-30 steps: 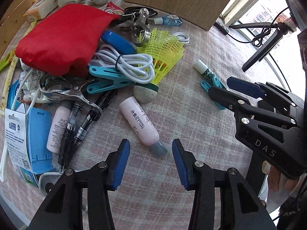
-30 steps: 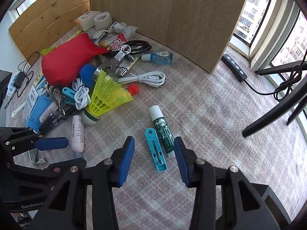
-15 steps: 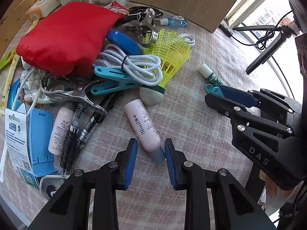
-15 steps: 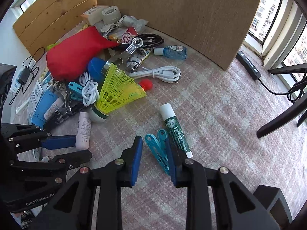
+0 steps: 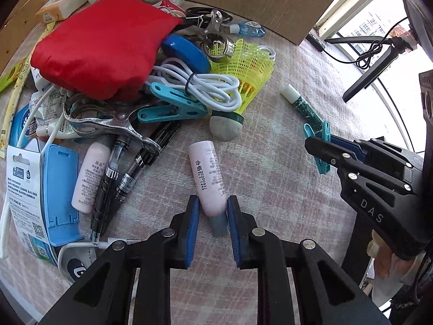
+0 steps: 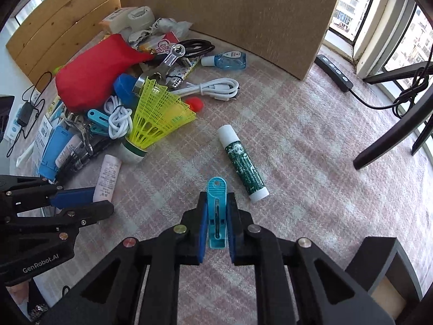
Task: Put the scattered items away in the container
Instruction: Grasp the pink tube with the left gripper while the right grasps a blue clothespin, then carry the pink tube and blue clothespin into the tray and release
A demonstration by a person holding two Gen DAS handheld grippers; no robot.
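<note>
A pink tube (image 5: pixel 207 173) with a grey cap lies on the checked cloth. My left gripper (image 5: pixel 213 203) is closing, and its blue pads touch both sides of the tube near the cap. The left gripper (image 6: pixel 101 197) also shows at the left of the right wrist view, beside the tube (image 6: pixel 108 178). My right gripper (image 6: pixel 216 196) is shut on a teal clothes peg (image 6: pixel 216 189), which stands on edge between the pads. In the left wrist view the right gripper (image 5: pixel 319 142) holds the peg (image 5: pixel 323 135) at the right.
A green glue stick (image 6: pixel 243 166) lies just right of the peg. A pile with a red pouch (image 5: pixel 100 46), yellow shuttlecock (image 6: pixel 157 116), white cables, pens and a metal clip fills the left. A brown cardboard wall (image 6: pixel 230 8) stands behind. Black stand legs (image 6: pixel 392 140) are at the right.
Both grippers came down and narrowed from wide open. The left now touches the pink tube's sides; the right closed on the teal peg and turned it up on edge.
</note>
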